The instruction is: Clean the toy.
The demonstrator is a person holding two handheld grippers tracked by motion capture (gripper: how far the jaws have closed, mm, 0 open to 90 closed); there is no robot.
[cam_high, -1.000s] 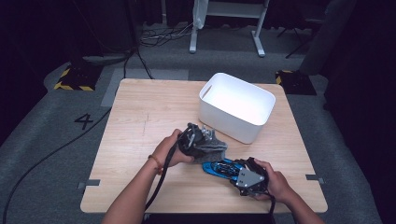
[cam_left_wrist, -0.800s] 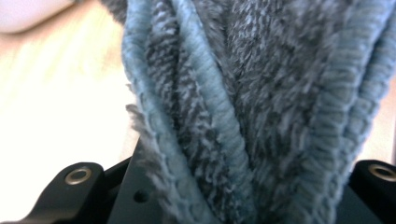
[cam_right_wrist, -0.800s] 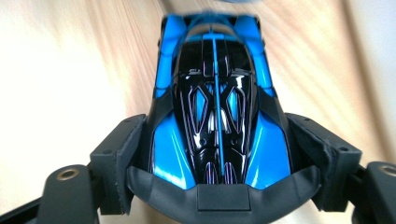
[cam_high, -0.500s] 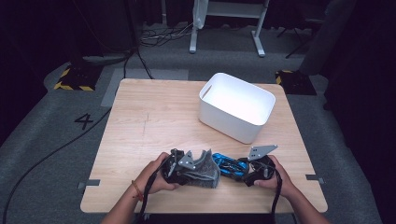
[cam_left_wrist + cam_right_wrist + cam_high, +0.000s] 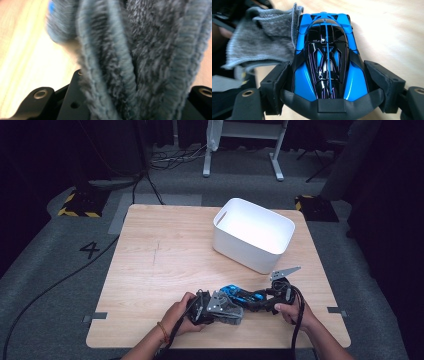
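Two grippers work together: the right gripper (image 5: 328,82) clamps the blue toy car (image 5: 325,52) between its jaws, while the left gripper (image 5: 135,100) pinches the grey cloth (image 5: 140,50) against the car's nose.

Hard to make out in the high view: blue toy car (image 5: 239,295), small and half covered by the grey cloth (image 5: 227,306) and the two grippers. Left gripper (image 5: 202,307) mostly under the hand (image 5: 180,316); jaws hidden there. Right gripper (image 5: 272,299) partly under the other hand (image 5: 295,312).

Very close and blurry in the left gripper view: grey cloth (image 5: 130,50), cut off at the top, with only the jaw bases peeking out at the bottom. A bit of blue (image 5: 51,6) at the top edge, too blurry to tell.

In the right gripper view, car's (image 5: 327,57) back end covered by the black jaws. Cloth (image 5: 259,42) blurry at the left edge.
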